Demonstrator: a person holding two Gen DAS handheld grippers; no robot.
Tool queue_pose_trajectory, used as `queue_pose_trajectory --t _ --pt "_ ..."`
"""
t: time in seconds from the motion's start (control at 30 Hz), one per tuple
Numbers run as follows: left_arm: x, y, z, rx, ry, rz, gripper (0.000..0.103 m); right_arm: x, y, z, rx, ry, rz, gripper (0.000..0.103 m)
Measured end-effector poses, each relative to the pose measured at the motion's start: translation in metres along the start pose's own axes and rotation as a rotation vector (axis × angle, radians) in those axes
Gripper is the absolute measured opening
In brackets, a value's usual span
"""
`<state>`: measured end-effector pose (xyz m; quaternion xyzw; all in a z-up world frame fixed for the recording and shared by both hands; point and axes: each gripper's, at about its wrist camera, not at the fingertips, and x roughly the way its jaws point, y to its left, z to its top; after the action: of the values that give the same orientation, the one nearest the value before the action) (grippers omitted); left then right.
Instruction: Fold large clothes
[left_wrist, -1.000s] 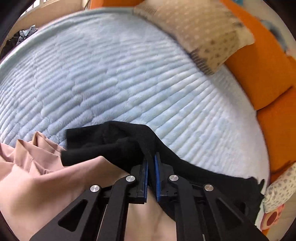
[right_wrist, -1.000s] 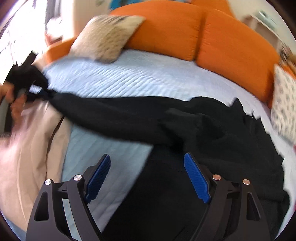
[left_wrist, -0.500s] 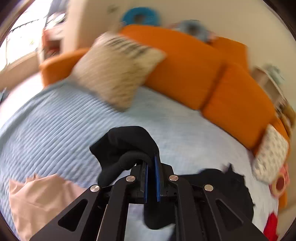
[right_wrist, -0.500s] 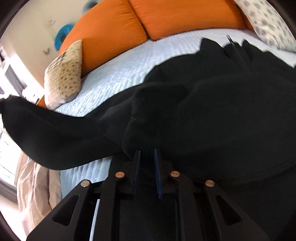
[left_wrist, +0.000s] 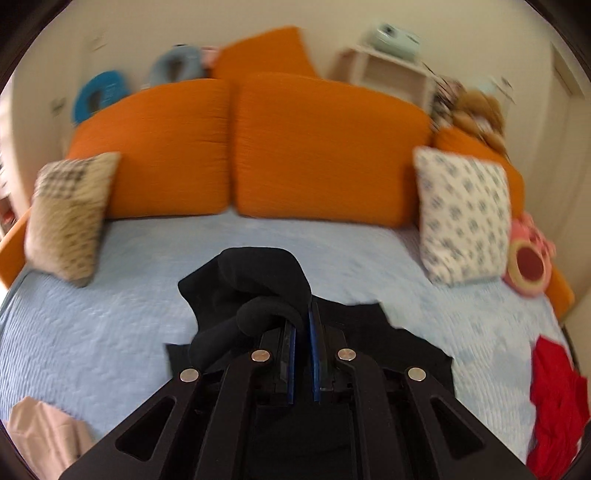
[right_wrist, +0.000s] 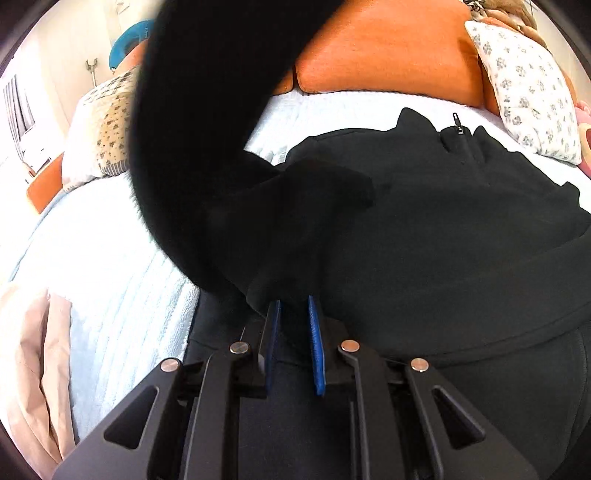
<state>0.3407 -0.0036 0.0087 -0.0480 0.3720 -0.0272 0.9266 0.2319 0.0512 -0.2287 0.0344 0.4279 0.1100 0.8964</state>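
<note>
Left gripper (left_wrist: 303, 317): jaws clamped on a bunched fold of the black garment (right_wrist: 443, 229). Right gripper (right_wrist: 294, 312): jaws narrow, gripping the garment over the bed (left_wrist: 110, 314).

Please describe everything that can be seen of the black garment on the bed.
The black garment is of soft, matte, fleece-like cloth with a short zipper at the neck. Its body lies spread on the light blue quilt. One long part, seemingly a sleeve, is lifted across the view. The left gripper is shut on that sleeve's bunched end; the right gripper pinches a fold of the garment.
</note>
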Motion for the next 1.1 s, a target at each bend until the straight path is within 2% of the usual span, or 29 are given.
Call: queue_pose_trajectory --t 0.07,0.1,0.2,0.3,0.43,0.53,0.57,0.67,0.73,0.77,0.8,0.83,0.87,1.0,1.07,1.1 --pt "0.022 -0.049 -0.018 0.044 0.036 -0.022 0.011 0.000 0.000 -0.002 0.002 0.000 0.008 0.017" --pt "0.031 -0.061 -0.027 0.063 0.051 -0.027 0.011 0.000 -0.002 -0.002 0.009 0.000 0.018 0.017" --pt "0.072 -0.122 -0.069 0.162 0.109 -0.023 0.011 0.001 -0.003 -0.003 0.023 -0.002 0.041 0.017" --pt "0.113 -0.164 -0.112 0.220 0.197 -0.027 0.011 0.000 -0.005 -0.005 0.037 -0.003 0.062 0.017" --pt "0.144 -0.191 -0.160 0.276 0.270 -0.029 0.011 0.001 -0.006 -0.005 0.047 -0.005 0.075 0.017" --pt "0.153 -0.208 -0.187 0.382 0.265 0.011 0.016 0.001 -0.003 -0.006 0.050 -0.006 0.078 0.017" --pt "0.154 -0.215 -0.196 0.433 0.259 0.034 0.021 0.001 -0.003 -0.006 0.050 -0.006 0.077 0.017" --pt "0.148 -0.238 -0.221 0.644 0.188 0.176 0.031 0.002 -0.004 -0.004 0.043 -0.004 0.068 0.018" --pt "0.136 -0.245 -0.224 0.682 0.161 0.210 0.042 0.001 -0.002 -0.004 0.034 -0.004 0.057 0.018" --pt "0.128 -0.243 -0.219 0.660 0.159 0.184 0.053 0.001 0.000 -0.004 0.029 -0.003 0.049 0.018" --pt "0.112 -0.240 -0.211 0.617 0.162 0.091 0.077 0.002 -0.002 -0.003 0.026 -0.003 0.044 0.018" --pt "0.097 -0.237 -0.204 0.595 0.161 0.019 0.087 0.001 0.000 -0.003 0.019 -0.003 0.036 0.018" --pt "0.087 -0.236 -0.199 0.590 0.155 -0.010 0.090 0.001 0.000 -0.003 0.014 -0.001 0.031 0.018" --pt "0.035 -0.217 -0.167 0.549 0.129 -0.068 0.090 0.000 -0.003 0.001 0.011 0.025 0.061 0.018" --pt "0.013 -0.192 -0.140 0.502 0.093 -0.055 0.090 -0.004 -0.009 0.005 -0.014 0.067 0.102 0.021" --pt "0.003 -0.178 -0.128 0.485 0.072 -0.037 0.090 -0.010 -0.012 0.008 -0.068 0.105 0.135 0.028"
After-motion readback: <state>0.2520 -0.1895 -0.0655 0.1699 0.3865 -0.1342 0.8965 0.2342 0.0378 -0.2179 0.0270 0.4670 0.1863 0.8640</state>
